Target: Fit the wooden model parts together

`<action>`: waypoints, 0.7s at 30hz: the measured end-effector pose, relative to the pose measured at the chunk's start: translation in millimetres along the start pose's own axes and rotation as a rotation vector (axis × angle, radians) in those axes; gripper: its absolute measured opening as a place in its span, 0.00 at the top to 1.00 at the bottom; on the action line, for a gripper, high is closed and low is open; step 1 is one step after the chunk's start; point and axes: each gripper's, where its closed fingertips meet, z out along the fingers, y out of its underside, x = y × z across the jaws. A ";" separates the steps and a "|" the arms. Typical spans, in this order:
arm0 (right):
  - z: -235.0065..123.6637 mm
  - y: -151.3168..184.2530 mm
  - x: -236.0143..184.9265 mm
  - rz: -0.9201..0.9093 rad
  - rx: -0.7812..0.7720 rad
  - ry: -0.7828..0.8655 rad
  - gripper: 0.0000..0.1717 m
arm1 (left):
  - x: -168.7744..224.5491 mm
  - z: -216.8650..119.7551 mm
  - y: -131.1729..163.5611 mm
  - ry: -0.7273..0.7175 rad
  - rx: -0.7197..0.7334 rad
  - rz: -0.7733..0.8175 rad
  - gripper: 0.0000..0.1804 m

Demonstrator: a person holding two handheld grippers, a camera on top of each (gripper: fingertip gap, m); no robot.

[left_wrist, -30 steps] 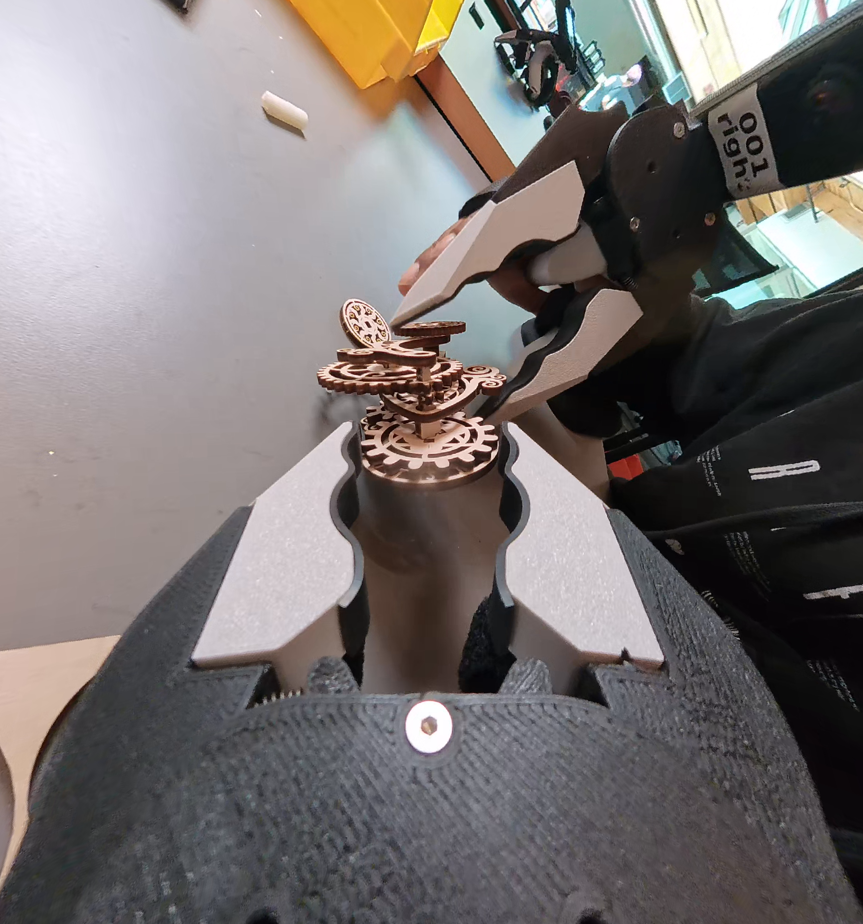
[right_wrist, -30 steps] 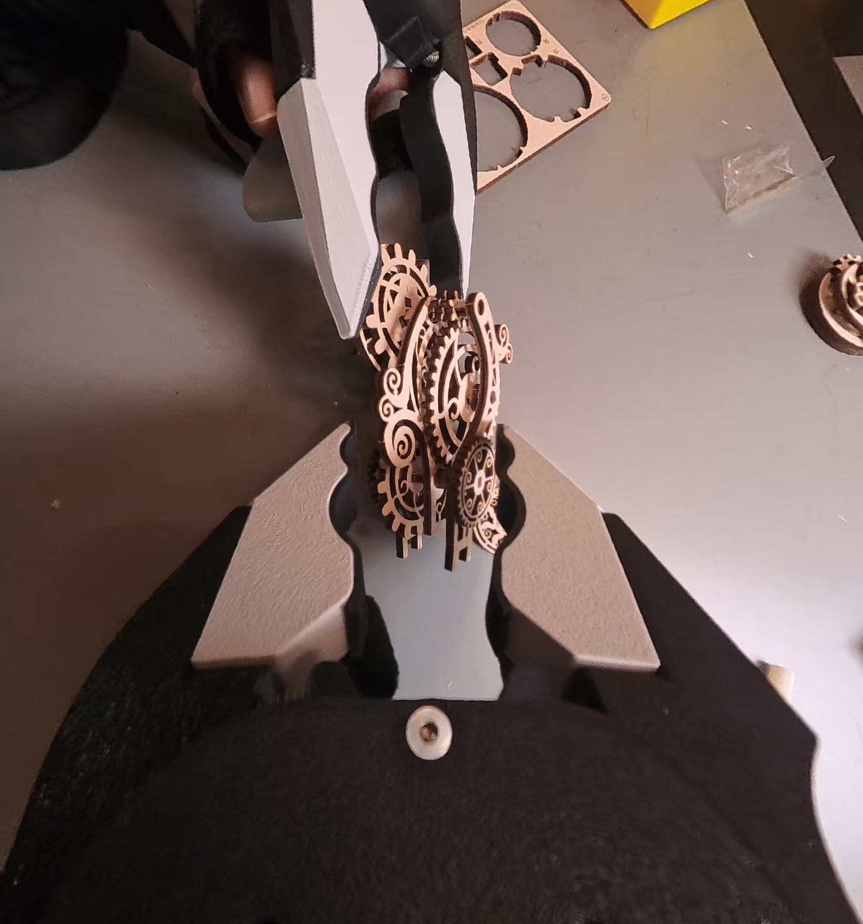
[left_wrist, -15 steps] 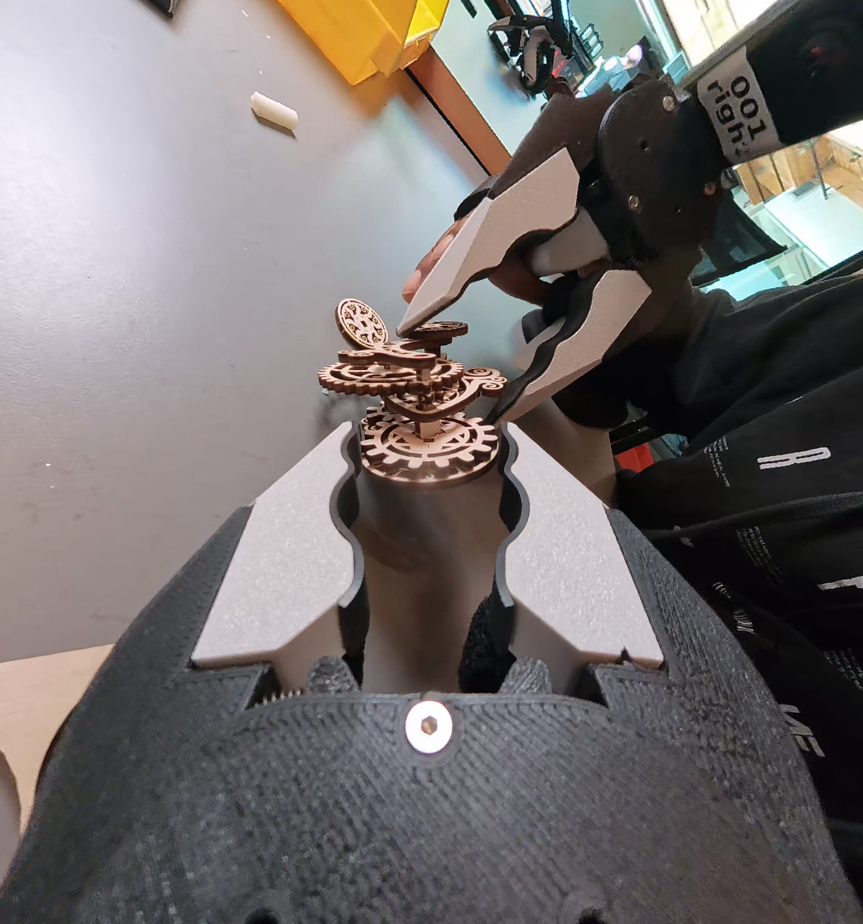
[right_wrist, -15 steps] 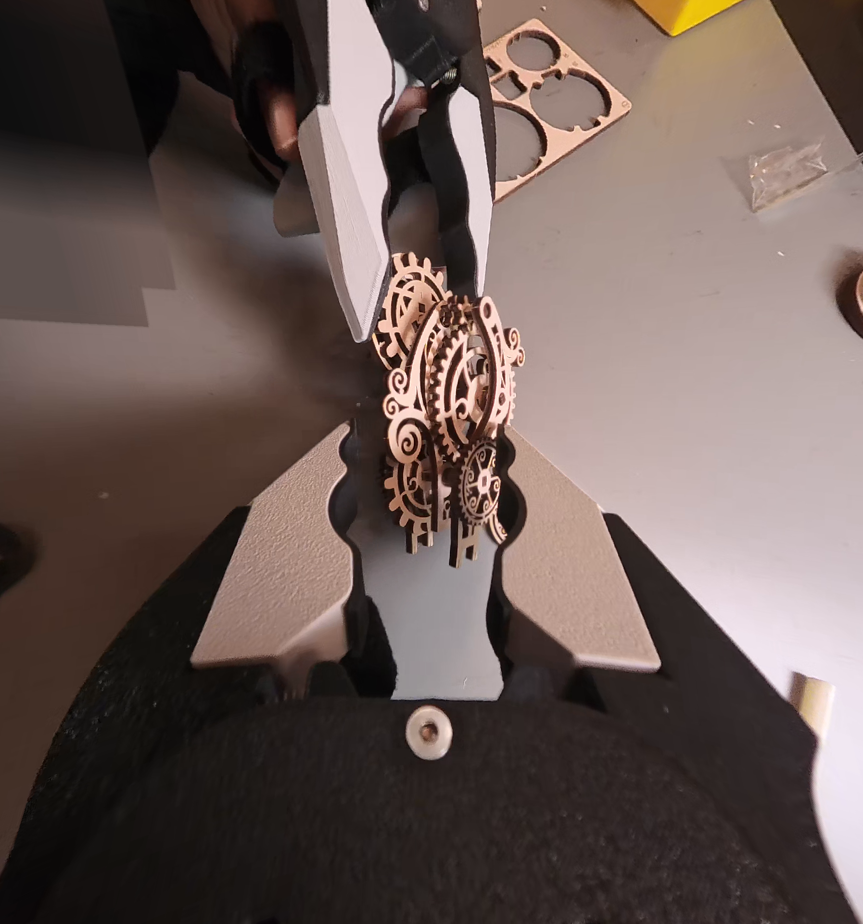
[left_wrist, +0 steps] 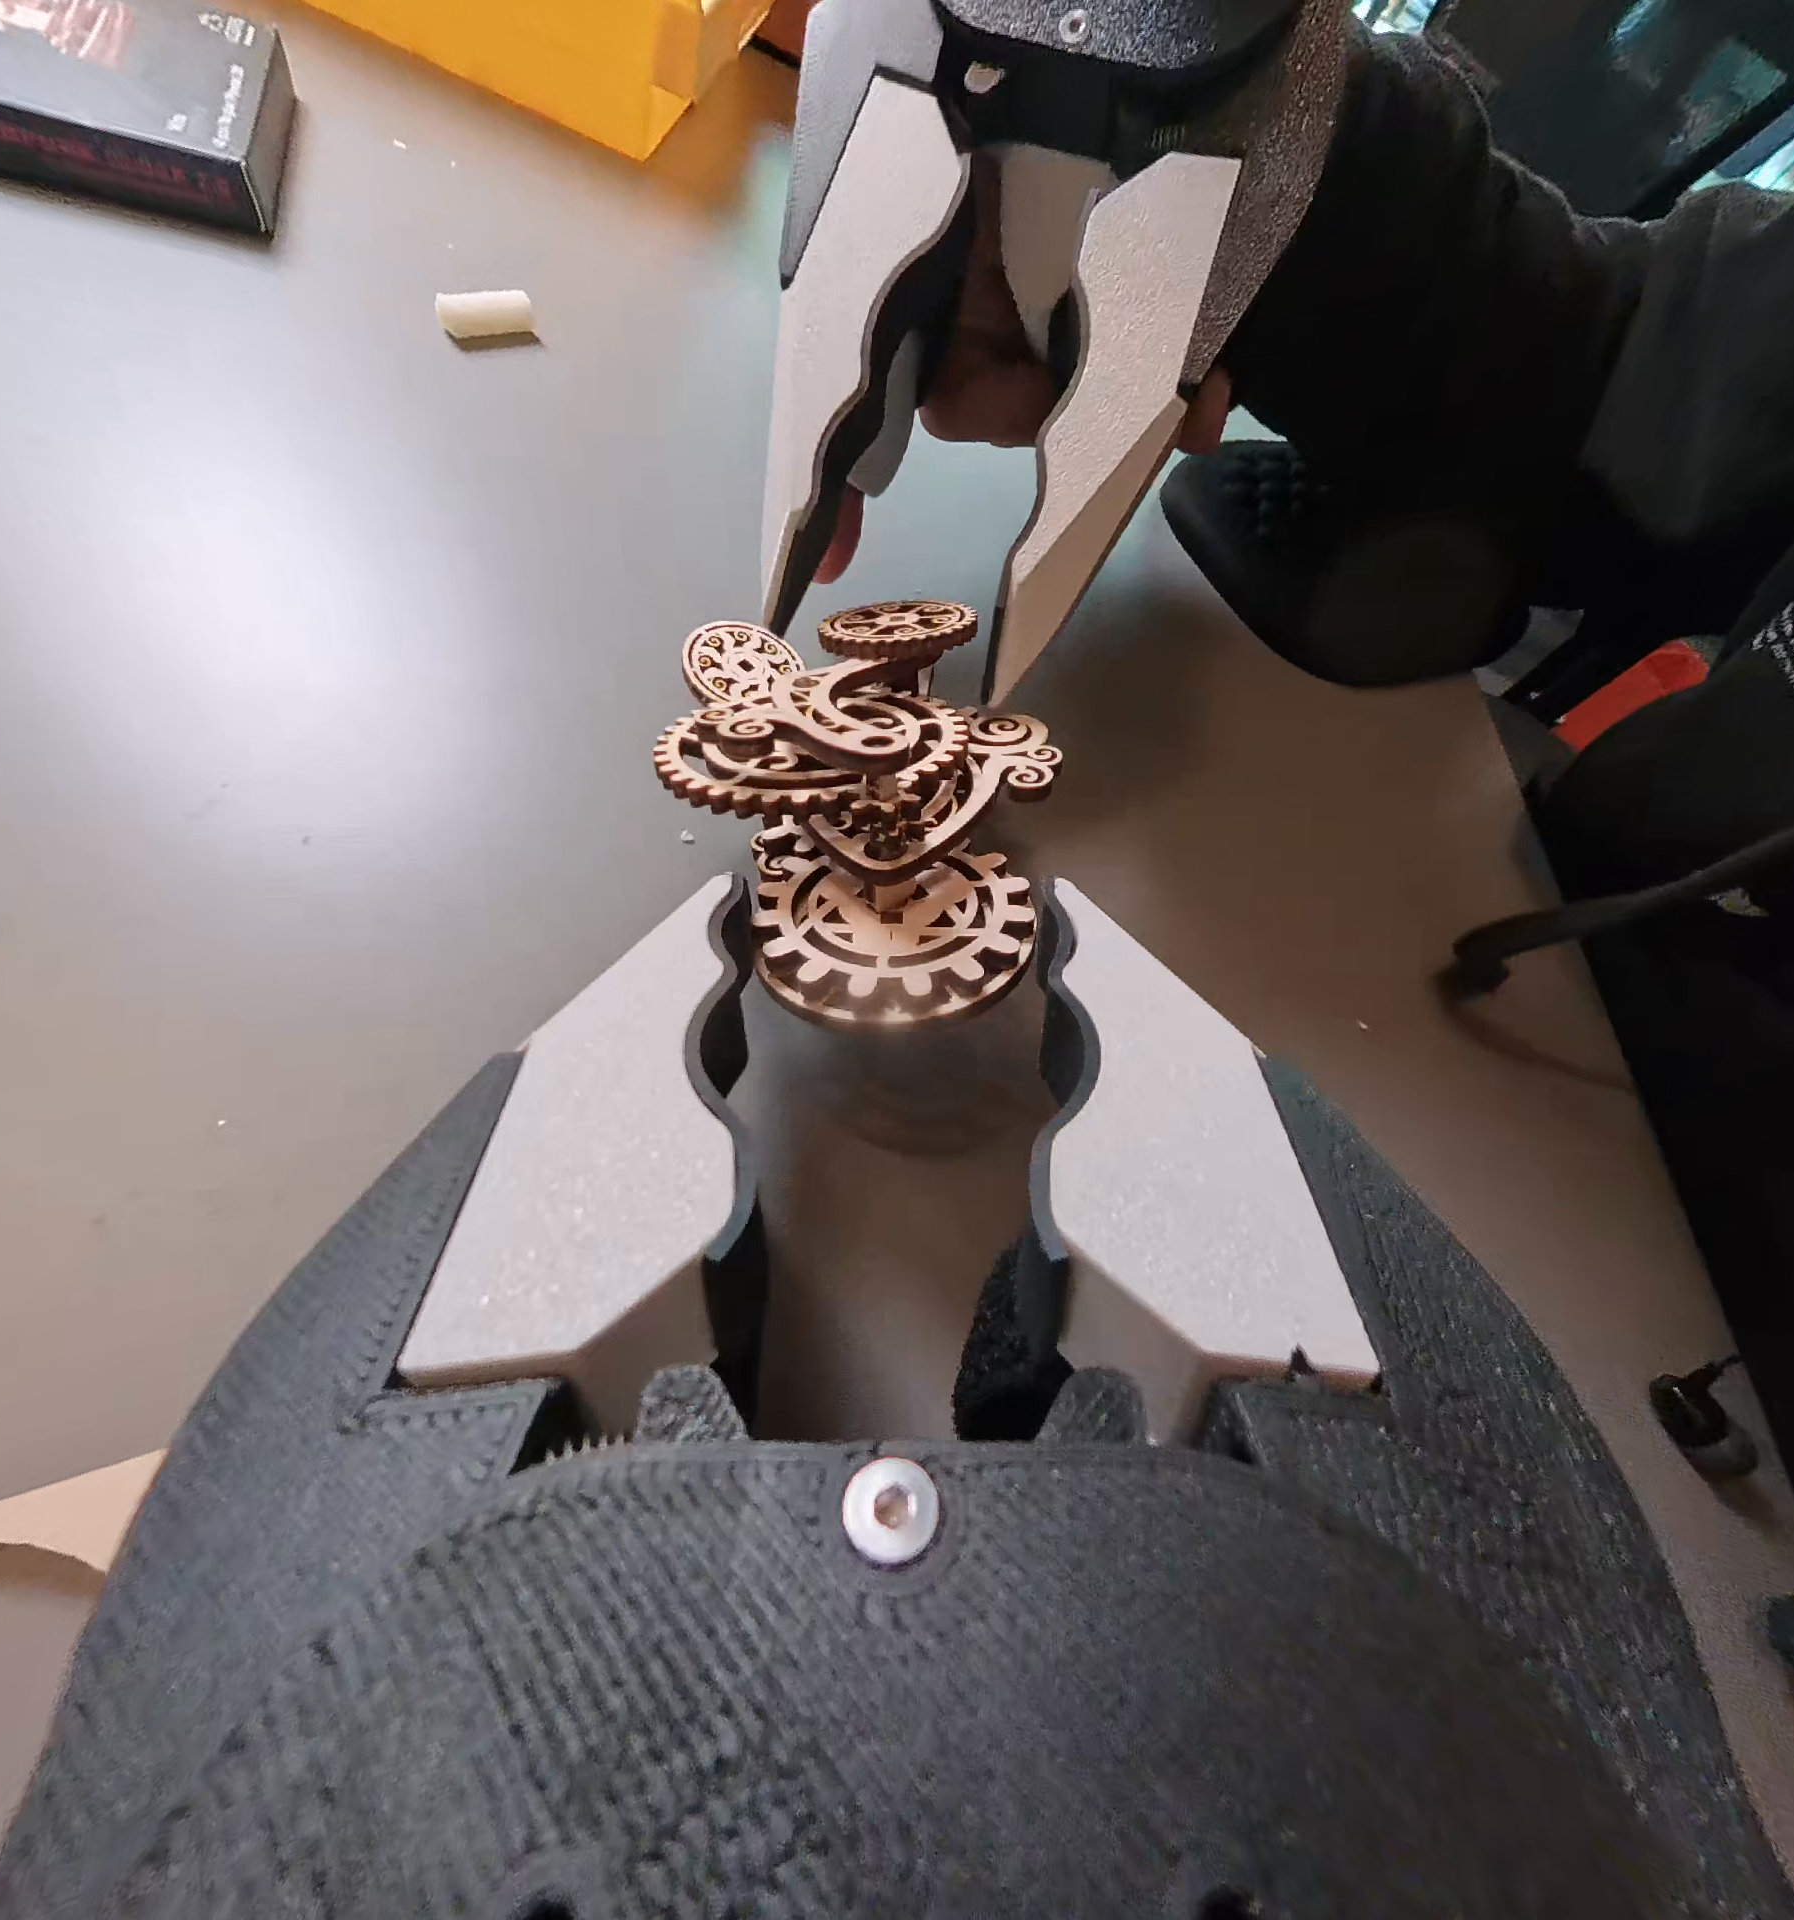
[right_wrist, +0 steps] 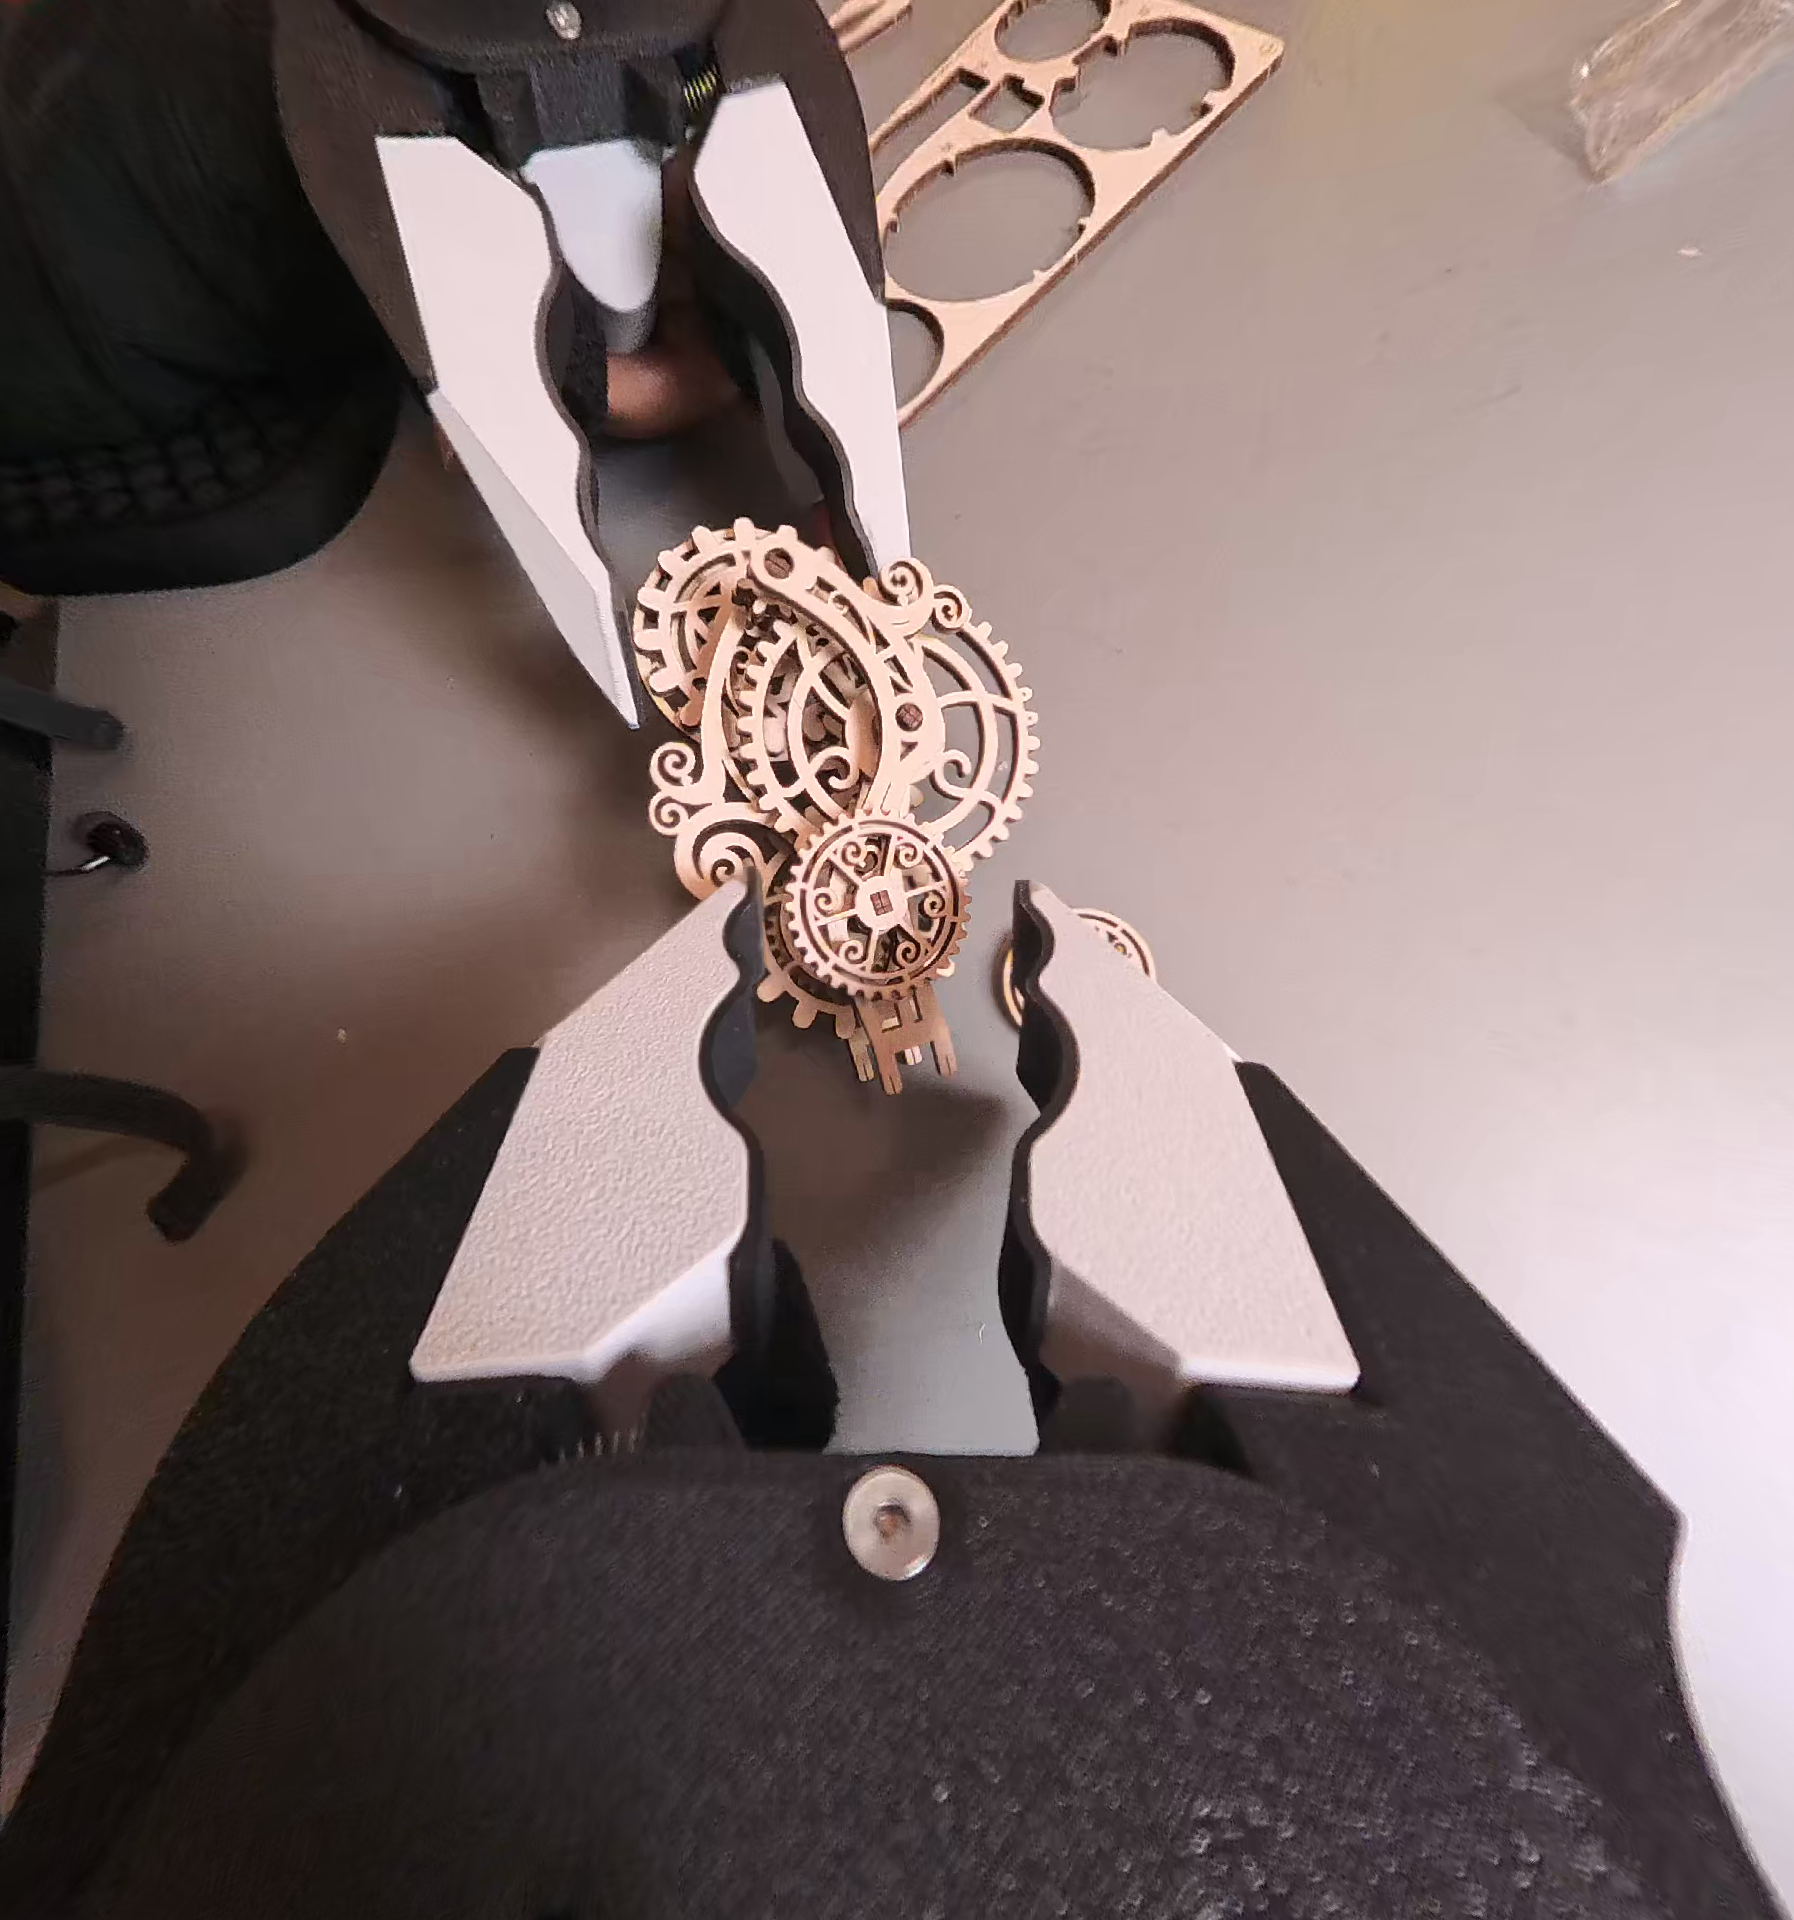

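Note:
A wooden gear model (left_wrist: 831, 758) hangs above the grey table (left_wrist: 197, 623). My left gripper (left_wrist: 893, 914) is shut on its large base gear (left_wrist: 893, 951) and carries it. The right wrist view shows the model (right_wrist: 831, 717) face-on, with my left gripper (right_wrist: 753, 634) gripping the base gear from above. My right gripper (right_wrist: 882, 904) is open around the model's small top gear (right_wrist: 877, 904). Its left finger (right_wrist: 664, 1018) is at the scroll plate's edge, and there is a gap on the right side. My right gripper (left_wrist: 888, 655) also shows in the left wrist view, straddling that small gear.
A small round wooden disc (right_wrist: 1127, 951) lies on the table behind my right finger. A cut-out wooden sheet (right_wrist: 1059, 156) and a plastic bag (right_wrist: 1703, 83) lie farther off. A yellow box (left_wrist: 560, 62), a dark box (left_wrist: 114, 114) and a white foam piece (left_wrist: 488, 312) are on the table. A person's dark sleeve (left_wrist: 1495, 312) is at the right. Left tips to right tips: about 6 cm. My left tips are about 20 cm from the white foam piece (left_wrist: 488, 312), my right tips only 15 cm.
My right gripper has swung round from the model's side to face it head-on. The model now shows face-on instead of edge-on. The right jaws have narrowed slightly. The left grasp is unchanged.

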 end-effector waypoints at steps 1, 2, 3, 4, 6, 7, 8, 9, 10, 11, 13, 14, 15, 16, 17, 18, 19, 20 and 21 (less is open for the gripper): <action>1.1 0.7 -0.6 -0.005 -0.006 0.001 0.75 | 0.2 -0.1 -0.1 -0.006 -0.001 0.016 0.70; 1.3 0.5 -1.7 -0.011 -0.006 -0.001 0.79 | 0.5 -0.1 0.3 -0.013 -0.005 0.033 0.70; 1.2 -0.3 -2.9 -0.016 -0.003 -0.003 0.80 | 0.6 -0.1 1.6 -0.021 -0.014 0.052 0.70; 1.3 -0.1 -3.1 -0.021 -0.003 0.000 0.80 | 0.2 0.0 3.3 -0.032 -0.027 0.071 0.70; 1.8 0.1 -3.3 -0.030 0.002 0.009 0.80 | -1.6 -0.4 5.5 -0.056 -0.043 0.100 0.71; 1.8 -0.2 -3.3 -0.034 0.006 0.012 0.80 | -1.1 -0.7 5.5 -0.055 -0.042 0.105 0.71; 1.5 -0.8 -2.8 -0.038 0.011 0.019 0.80 | -0.5 -1.3 4.6 -0.051 -0.037 0.104 0.71; 1.1 -1.0 -1.8 -0.046 0.011 0.031 0.80 | 0.0 -1.9 3.8 -0.046 -0.032 0.101 0.71; 0.4 -1.7 -0.9 -0.060 0.013 0.044 0.80 | -0.1 -2.9 3.1 -0.045 -0.029 0.099 0.71; -0.4 -2.8 -0.4 -0.076 0.017 0.058 0.80 | -0.1 -3.9 2.2 -0.044 -0.023 0.098 0.70; -1.5 -2.8 -0.7 -0.102 0.010 0.074 0.80 | -0.2 -5.4 -0.2 -0.043 -0.009 0.092 0.70; -1.6 -2.0 -0.2 -0.121 0.003 0.087 0.80 | 0.1 -5.4 -1.3 -0.040 -0.003 0.086 0.70; -1.4 -1.2 0.8 -0.149 -0.005 0.107 0.80 | 0.2 -5.0 -1.8 -0.039 -0.001 0.079 0.71; -0.8 -0.2 1.4 -0.187 -0.014 0.128 0.80 | 0.2 -3.9 -1.7 -0.039 -0.002 0.074 0.71; 0.3 1.4 0.4 -0.230 -0.026 0.142 0.80 | -0.4 -2.7 -1.0 -0.045 -0.007 0.071 0.73; 1.1 1.4 -1.8 -0.271 -0.030 0.151 0.80 | -1.5 -1.2 0.2 -0.056 -0.016 0.069 0.74; 2.1 2.0 -4.0 -0.303 -0.036 0.156 0.80 | -1.1 0.3 0.9 -0.058 -0.021 0.072 0.74; 2.9 2.7 -5.3 -0.328 -0.043 0.163 0.80 | -0.9 1.5 1.1 -0.063 -0.022 0.076 0.74; 3.0 2.7 -6.0 -0.349 -0.045 0.172 0.80 | -2.5 2.1 0.7 -0.078 -0.023 0.080 0.75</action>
